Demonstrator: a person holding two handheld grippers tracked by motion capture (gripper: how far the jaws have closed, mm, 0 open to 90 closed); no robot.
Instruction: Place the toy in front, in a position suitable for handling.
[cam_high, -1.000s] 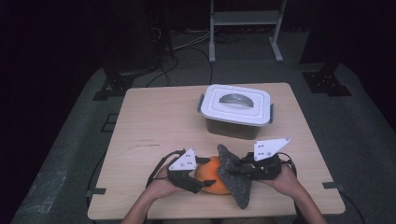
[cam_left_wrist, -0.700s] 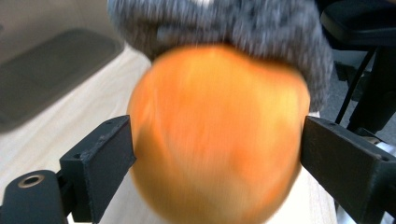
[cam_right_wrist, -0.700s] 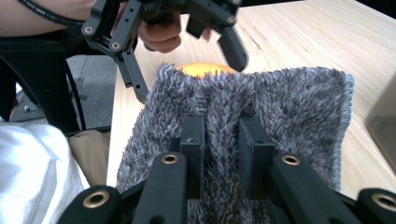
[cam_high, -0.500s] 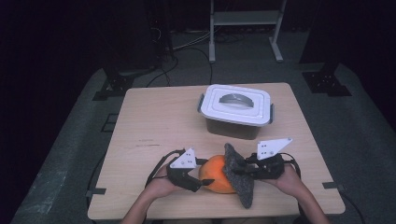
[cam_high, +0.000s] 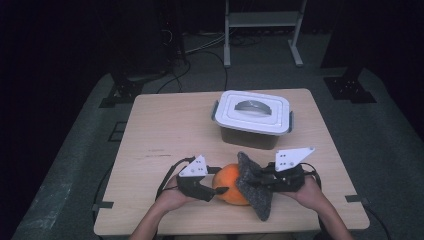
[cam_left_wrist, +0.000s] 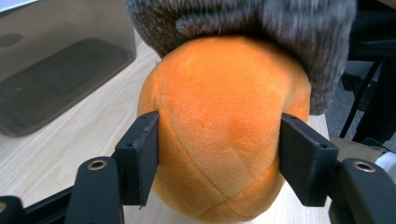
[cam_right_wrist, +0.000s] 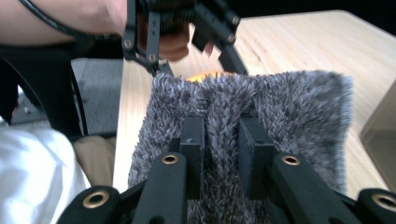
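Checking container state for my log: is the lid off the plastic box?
No, the white lid sits closed on the plastic box behind both grippers.

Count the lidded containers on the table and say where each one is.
1. The lidded container stands at the far middle of the table, beyond the orange plush ball and the grey cloth. Nothing suggests another hidden one.

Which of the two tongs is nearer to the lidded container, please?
Right. The right tongs, pinching the grey cloth, sit just before the lidded container; the left tongs, clamping the orange ball, lie farther left.
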